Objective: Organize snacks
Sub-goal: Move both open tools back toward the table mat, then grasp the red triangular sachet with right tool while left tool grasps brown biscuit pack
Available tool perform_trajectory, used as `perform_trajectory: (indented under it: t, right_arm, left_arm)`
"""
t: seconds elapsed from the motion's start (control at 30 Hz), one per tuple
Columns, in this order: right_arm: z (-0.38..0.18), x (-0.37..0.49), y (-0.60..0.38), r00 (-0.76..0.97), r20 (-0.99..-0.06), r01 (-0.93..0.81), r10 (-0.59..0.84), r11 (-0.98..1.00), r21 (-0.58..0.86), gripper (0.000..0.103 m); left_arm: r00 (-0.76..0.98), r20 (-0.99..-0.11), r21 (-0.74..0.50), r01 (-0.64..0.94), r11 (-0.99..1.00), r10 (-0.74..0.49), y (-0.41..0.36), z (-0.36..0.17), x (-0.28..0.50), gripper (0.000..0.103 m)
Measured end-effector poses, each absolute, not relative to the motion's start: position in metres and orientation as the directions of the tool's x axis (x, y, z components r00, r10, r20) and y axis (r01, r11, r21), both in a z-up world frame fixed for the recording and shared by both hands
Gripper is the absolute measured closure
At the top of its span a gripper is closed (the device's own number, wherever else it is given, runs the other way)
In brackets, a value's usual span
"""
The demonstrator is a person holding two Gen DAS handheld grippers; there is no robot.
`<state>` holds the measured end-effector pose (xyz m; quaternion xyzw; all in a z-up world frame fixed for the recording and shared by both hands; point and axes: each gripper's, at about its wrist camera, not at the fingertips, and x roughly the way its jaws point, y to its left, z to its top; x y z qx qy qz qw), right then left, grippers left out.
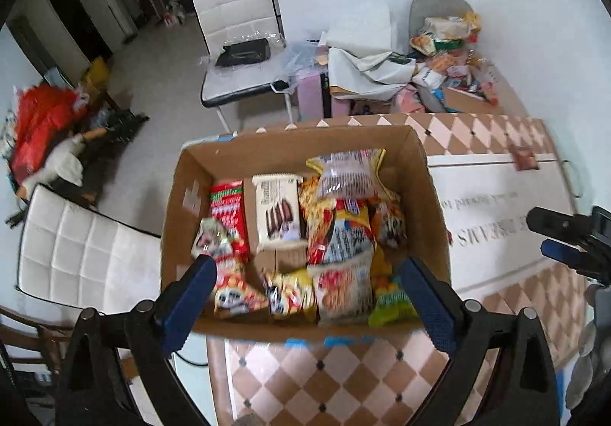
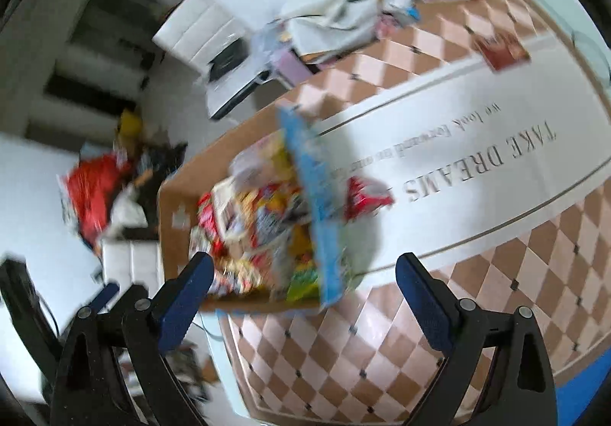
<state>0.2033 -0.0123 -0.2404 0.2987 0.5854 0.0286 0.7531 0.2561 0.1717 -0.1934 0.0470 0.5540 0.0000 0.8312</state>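
Note:
A cardboard box [image 1: 427,204] on the checkered tablecloth holds several snack packets, among them a white biscuit pack [image 1: 277,212] and a red pack [image 1: 227,208]. My left gripper [image 1: 307,271] hangs over the box's near edge, open, with nothing touching its blue pads. In the blurred right wrist view, my right gripper [image 2: 305,265] is open above the box's [image 2: 173,204] near right corner. A blue packet [image 2: 319,219] stands on edge along the box's right wall, clear of the pads, with a red packet [image 2: 366,196] beside it. The right gripper [image 1: 544,237] also shows at the left wrist view's right edge.
A small red packet [image 1: 525,158] lies alone on the cloth's white band. At the table's far end sit a heap of snacks [image 1: 450,55] and crumpled bags. White padded chairs stand beyond the box [image 1: 236,32] and at its left [image 1: 84,254].

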Motion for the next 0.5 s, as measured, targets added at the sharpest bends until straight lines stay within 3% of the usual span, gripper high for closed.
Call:
perform_trajectory:
  t: [0.2, 0.33, 0.5]
  right_arm:
    - [-0.342, 0.255, -0.035, 0.173, -0.845, 0.407, 0.506, 0.745, 0.529, 0.006]
    - [-0.403, 0.268, -0.036, 0.103, -0.793, 0.509, 0.601, 0.653, 0.561, 0.013]
    - [-0.448, 0.278, -0.028, 0.052, -0.737, 0.591, 0.674, 0.575, 0.567, 0.034]
  left_arm:
    - [0.339, -0.933, 0.143, 0.05, 0.988, 0.118, 0.137, -0.23, 0.288, 0.005]
    - [0.295, -0.945, 0.16, 0.035, 0.987, 0.143, 0.127, -0.25, 0.302, 0.005]
    - [0.266, -0.951, 0.168, 0.023, 0.986, 0.156, 0.123, -0.261, 0.309, 0.005]
